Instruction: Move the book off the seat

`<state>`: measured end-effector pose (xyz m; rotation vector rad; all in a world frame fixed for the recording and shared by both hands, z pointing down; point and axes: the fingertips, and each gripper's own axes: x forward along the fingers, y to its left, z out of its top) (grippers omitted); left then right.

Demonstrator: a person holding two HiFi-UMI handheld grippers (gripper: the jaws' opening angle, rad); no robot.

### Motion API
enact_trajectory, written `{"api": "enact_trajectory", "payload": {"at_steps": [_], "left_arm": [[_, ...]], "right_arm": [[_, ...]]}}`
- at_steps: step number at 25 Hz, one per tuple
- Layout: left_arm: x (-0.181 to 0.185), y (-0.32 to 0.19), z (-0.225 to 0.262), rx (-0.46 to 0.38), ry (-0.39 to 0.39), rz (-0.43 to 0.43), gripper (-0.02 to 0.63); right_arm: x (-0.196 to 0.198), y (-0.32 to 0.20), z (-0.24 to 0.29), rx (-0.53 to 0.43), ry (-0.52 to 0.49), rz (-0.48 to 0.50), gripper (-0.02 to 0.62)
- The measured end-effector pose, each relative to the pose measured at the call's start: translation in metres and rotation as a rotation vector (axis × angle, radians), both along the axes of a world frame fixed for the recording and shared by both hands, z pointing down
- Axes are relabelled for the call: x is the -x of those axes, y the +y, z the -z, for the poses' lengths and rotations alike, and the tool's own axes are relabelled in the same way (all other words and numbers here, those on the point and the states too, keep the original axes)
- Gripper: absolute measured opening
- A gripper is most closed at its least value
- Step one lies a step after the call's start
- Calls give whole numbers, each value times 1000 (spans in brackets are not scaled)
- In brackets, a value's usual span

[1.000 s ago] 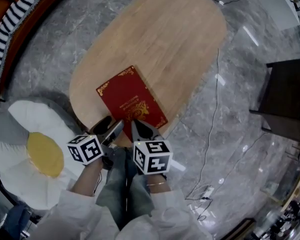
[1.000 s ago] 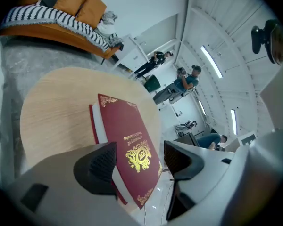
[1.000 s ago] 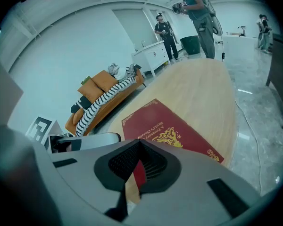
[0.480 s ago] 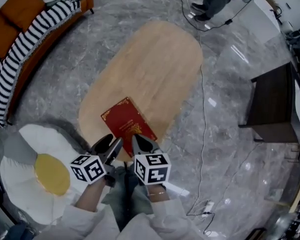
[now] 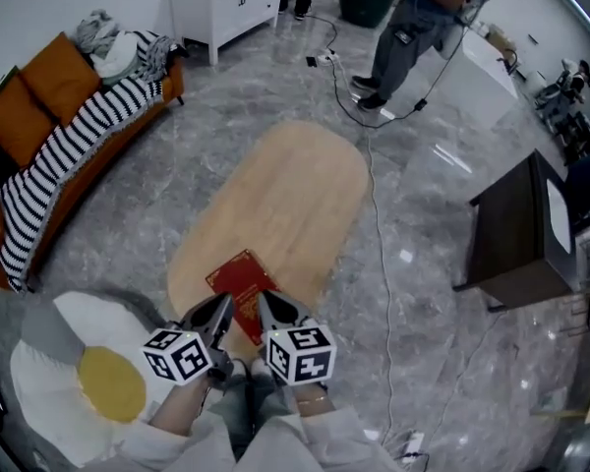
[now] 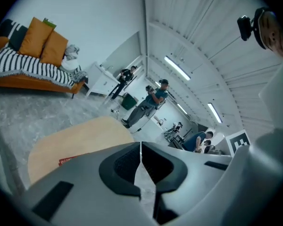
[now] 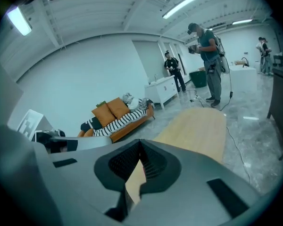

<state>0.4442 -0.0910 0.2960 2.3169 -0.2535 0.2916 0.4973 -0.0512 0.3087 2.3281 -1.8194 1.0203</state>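
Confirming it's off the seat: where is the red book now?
Head view, lower centre: the red book lies on the near end of the oval wooden table, right of the egg-shaped cushion.

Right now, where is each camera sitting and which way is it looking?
Head view: on the person's head, looking steeply down at the table and red book; left gripper, right gripper and sleeves show.
Left gripper view: on the left gripper, facing across the table toward a standing person; its jaws, closing shut, show.
Right gripper view: on the right gripper, facing along the table; its shut jaws show.
Shared: all see the table, striped sofa.
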Motion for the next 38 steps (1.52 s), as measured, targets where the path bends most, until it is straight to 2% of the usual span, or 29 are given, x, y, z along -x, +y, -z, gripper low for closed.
{"api": "enact_trajectory", "payload": {"at_steps": [3, 7, 11, 22, 31, 38], "left_arm": [[-1, 5, 28, -62, 2, -33, 8], [0, 14, 50, -175, -52, -69, 6], [2, 23, 73, -253, -70, -75, 6], [1, 24, 117, -333, -32, -76, 6], [-7, 29, 129, -392, -33, -88, 6], [-9, 38, 122, -393, -51, -109, 6]], "right_arm": [[3, 1, 29, -31, 36, 21, 11], [12, 3, 56, -56, 74, 53, 11], [22, 10, 80, -84, 125, 85, 11], [24, 19, 130, -182, 210, 66, 11], [23, 26, 133, -177, 237, 63, 11], [23, 25, 132, -178, 252, 72, 11]]}}
